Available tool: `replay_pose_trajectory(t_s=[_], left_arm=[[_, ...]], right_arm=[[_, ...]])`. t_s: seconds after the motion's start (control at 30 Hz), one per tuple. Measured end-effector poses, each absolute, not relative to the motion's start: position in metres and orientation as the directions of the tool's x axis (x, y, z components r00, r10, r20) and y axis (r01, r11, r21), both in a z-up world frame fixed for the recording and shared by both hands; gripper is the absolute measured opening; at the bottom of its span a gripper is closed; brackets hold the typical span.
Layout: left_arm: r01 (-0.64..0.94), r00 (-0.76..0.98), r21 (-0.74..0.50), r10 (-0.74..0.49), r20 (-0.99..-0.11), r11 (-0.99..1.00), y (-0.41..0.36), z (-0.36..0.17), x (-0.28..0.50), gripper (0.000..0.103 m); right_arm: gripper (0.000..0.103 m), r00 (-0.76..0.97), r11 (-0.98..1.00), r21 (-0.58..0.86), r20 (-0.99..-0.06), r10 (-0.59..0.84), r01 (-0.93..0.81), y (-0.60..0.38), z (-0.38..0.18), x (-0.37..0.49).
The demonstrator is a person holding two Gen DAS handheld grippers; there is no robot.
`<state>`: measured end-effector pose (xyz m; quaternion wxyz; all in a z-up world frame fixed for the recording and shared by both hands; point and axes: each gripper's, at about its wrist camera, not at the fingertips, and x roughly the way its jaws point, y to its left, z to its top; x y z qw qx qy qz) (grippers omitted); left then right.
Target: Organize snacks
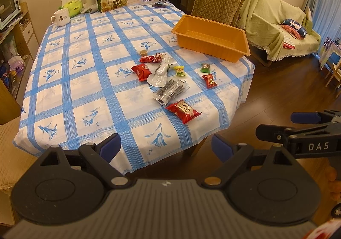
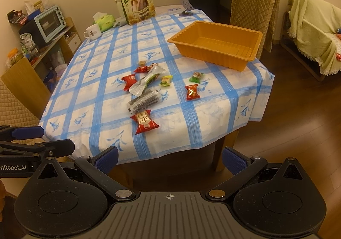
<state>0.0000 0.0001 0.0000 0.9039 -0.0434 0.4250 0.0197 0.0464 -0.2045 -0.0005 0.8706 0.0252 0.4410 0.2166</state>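
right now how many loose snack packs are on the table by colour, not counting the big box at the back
red packs: 4
green packs: 2
silver pouch: 1
clear packs of dark sticks: 1 bundle
small tan piece: 1
total: 9, none yet in the orange tray

— Where's everything sitting?
— The snack packets (image 2: 145,92) are lying scattered on the table (image 2: 102,94), near its front edge. The tray (image 2: 251,53) is sitting behind them, to the right, at the table's right edge.
— And further back?
— A mug (image 2: 93,32), a tissue pack (image 2: 104,21) and a big upright bag (image 2: 138,3) are standing along the far end.
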Motion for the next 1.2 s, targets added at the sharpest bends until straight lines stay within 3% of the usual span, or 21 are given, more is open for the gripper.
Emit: replay_pose_trajectory(t_s=[1.2], left_arm=[[-0.074,0.637,-0.062,-0.001,-0.771,0.995,0.0001,0.0001,0.0000,0.091]], right_arm=[[0.103,0.515,0.902,0.238,-0.755,0.405,-0.359,-0.2075,0.0011,0.0515]])
